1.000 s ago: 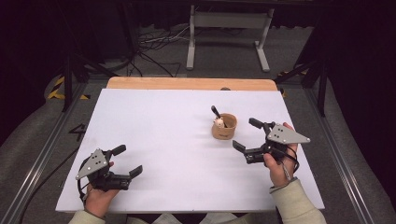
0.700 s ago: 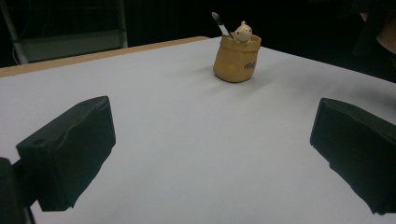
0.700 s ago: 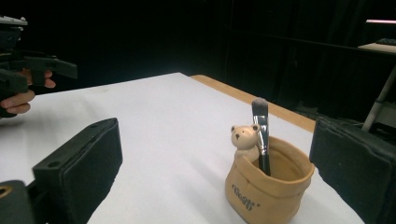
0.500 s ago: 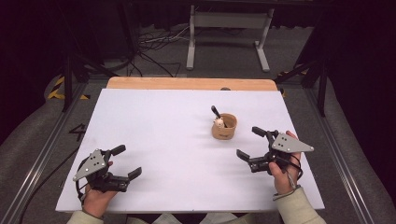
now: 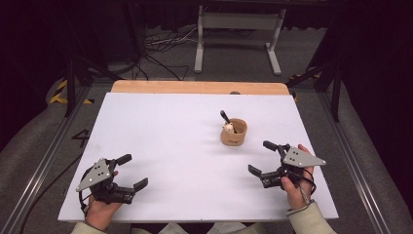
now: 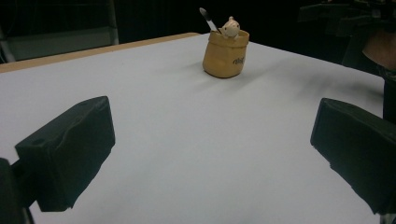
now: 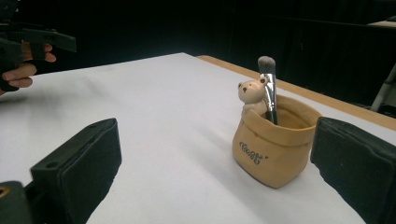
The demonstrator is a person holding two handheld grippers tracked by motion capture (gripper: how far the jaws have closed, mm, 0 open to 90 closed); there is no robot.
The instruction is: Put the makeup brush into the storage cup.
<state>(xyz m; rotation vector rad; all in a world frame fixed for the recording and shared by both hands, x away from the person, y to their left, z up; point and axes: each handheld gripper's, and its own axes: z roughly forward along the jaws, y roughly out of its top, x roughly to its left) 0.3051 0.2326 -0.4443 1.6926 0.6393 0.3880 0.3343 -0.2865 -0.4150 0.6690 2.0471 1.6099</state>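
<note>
Tan pouch-shaped holder (image 5: pixel 234 132) with makeup brush (image 5: pixel 225 117) stands centre-right, up-left of right gripper (image 5: pixel 265 158); both it and left gripper (image 5: pixel 132 171), lower left, gape wide, empty.

Grey floor (image 5: pixel 160 68) with cables (image 5: pixel 160 46), a white metal stand (image 5: pixel 238 22), seemingly dark surroundings

We see a lab-like recording space, a white table (image 5: pixel 170 146) on a wooden base, black curtains (image 5: pixel 44 44) around us, cables (image 5: pixel 160 46) across grey floor, metal stand (image 5: pixel 238 29) behind.
</note>
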